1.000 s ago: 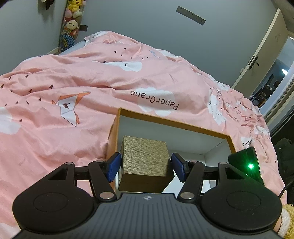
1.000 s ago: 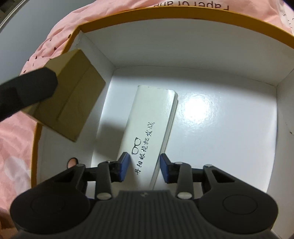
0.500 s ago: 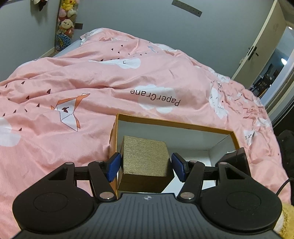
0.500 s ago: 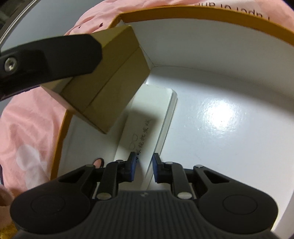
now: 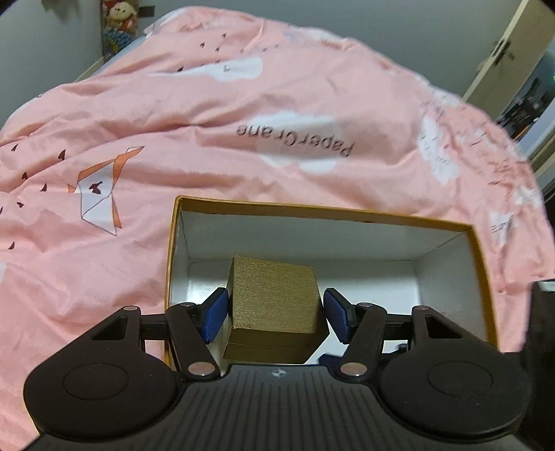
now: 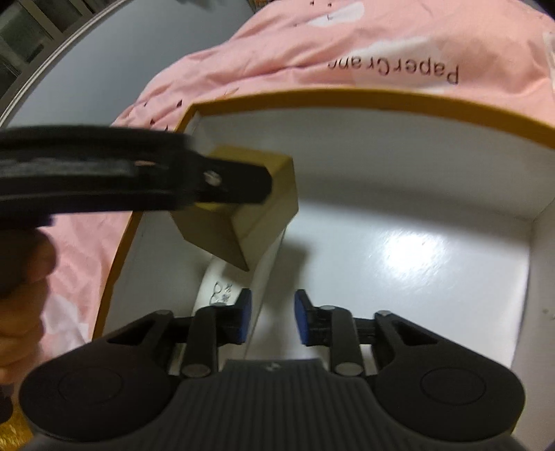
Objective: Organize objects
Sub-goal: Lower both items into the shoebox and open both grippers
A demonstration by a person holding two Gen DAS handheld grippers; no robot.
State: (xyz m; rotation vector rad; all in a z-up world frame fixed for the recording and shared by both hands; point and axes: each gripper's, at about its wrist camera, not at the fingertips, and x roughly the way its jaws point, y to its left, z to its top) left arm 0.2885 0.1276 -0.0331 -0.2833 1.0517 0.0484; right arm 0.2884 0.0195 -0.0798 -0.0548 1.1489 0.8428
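Observation:
A large open box with an orange rim (image 5: 312,210) (image 6: 347,95) and a white inside lies on the bed. My left gripper (image 5: 275,312) is shut on a small gold box (image 5: 274,298) (image 6: 263,208), held tilted above the big box's left part. One black finger (image 6: 225,187) of that gripper crosses the right wrist view. Beneath the gold box a slim white box (image 6: 222,277) printed with a glasses drawing lies on the floor of the big box. My right gripper (image 6: 272,317) hovers at its near end with jaws opening; its long edge runs between the pads, which do not press on it.
A pink duvet (image 5: 173,138) printed with clouds and a paper crane covers the bed all around the box. Plush toys (image 5: 119,24) hang at the far left wall, and a door (image 5: 503,59) stands at the far right. A hand (image 6: 20,277) grips the left tool.
My left gripper has carried the gold box from the big box's left rim to over its inside, above the white box. My right gripper's jaws narrowed, then widened again.

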